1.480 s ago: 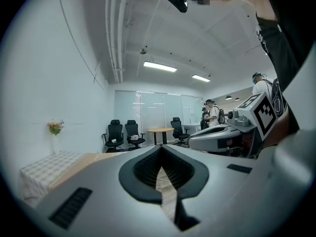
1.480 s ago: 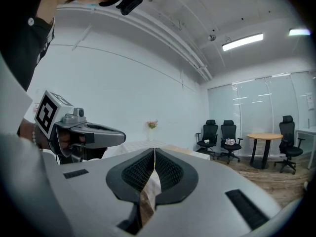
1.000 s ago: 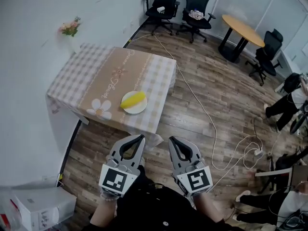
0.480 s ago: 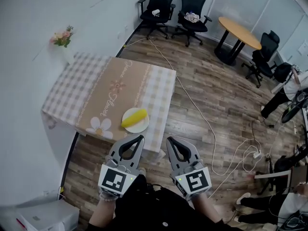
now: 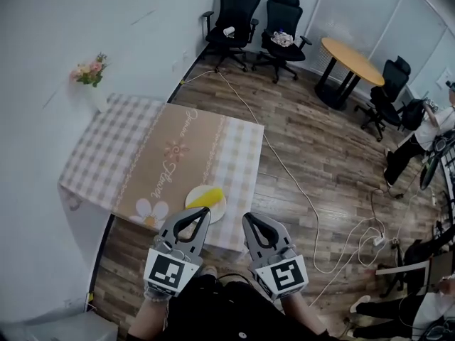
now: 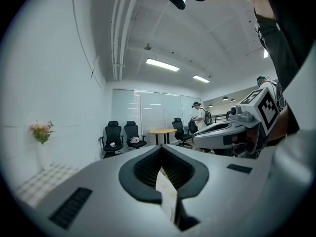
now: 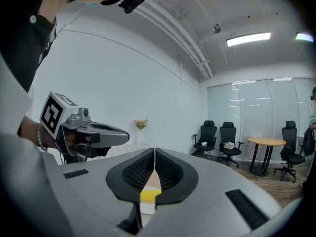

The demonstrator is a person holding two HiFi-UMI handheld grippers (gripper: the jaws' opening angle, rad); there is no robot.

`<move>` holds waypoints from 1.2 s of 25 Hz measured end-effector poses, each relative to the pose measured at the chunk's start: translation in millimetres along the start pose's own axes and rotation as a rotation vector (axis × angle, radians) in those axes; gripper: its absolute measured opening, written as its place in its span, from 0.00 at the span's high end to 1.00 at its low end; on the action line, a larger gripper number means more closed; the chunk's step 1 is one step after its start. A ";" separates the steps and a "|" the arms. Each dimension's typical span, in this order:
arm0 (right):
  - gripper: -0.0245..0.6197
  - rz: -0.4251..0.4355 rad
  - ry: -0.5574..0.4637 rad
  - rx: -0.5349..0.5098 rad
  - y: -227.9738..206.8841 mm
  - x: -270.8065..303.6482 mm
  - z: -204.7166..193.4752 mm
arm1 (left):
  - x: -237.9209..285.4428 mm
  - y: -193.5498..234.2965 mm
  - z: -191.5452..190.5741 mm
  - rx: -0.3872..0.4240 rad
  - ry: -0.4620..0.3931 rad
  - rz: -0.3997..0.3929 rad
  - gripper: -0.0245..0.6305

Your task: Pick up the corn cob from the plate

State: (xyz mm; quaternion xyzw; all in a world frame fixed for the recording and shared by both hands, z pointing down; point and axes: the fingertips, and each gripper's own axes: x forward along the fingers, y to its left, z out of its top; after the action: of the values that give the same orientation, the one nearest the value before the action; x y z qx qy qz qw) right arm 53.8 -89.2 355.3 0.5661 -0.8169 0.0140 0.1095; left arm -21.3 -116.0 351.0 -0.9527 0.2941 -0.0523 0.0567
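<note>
A yellow corn cob (image 5: 210, 195) lies on a white plate (image 5: 218, 210) near the front edge of a table (image 5: 178, 151) with a checked and tan cloth. Both grippers are held side by side in front of the table, pointing at it. My left gripper (image 5: 202, 211) is shut and empty, its tips over the plate's near left rim. My right gripper (image 5: 249, 218) is shut and empty too, just right of the plate. In the right gripper view the corn cob (image 7: 149, 194) and plate (image 7: 146, 207) show through the gap under the shut jaws (image 7: 154, 151).
A vase of flowers (image 5: 89, 73) stands against the white wall behind the table. Two black office chairs (image 5: 256, 27), a round wooden table (image 5: 350, 57) and a white cable (image 5: 313, 212) on the wood floor lie beyond. People sit at the right edge.
Both grippers and the head view have moved forward to the table. The plate with the corn, earlier well ahead of the tips, now lies right at them. Both jaws stay shut.
</note>
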 end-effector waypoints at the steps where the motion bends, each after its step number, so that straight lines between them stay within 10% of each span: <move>1: 0.90 0.005 0.004 0.001 1.5 2.4 0.6 | 0.9 4.2 -0.6 0.000 0.000 0.002 0.94; 11: 0.90 -0.049 0.019 -0.003 -8.1 16.2 2.6 | 2.6 22.4 -9.3 -0.083 0.028 0.046 0.94; 30: 0.90 0.098 -0.010 -0.018 -28.8 66.1 4.7 | 17.8 71.0 -35.9 -0.088 0.076 0.189 0.94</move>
State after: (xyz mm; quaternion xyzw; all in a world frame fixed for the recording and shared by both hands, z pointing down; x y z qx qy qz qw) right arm 57.6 -161.1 360.7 0.5244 -0.8443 0.0093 0.1099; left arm -50.8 -187.0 377.8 -0.9195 0.3867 -0.0699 0.0085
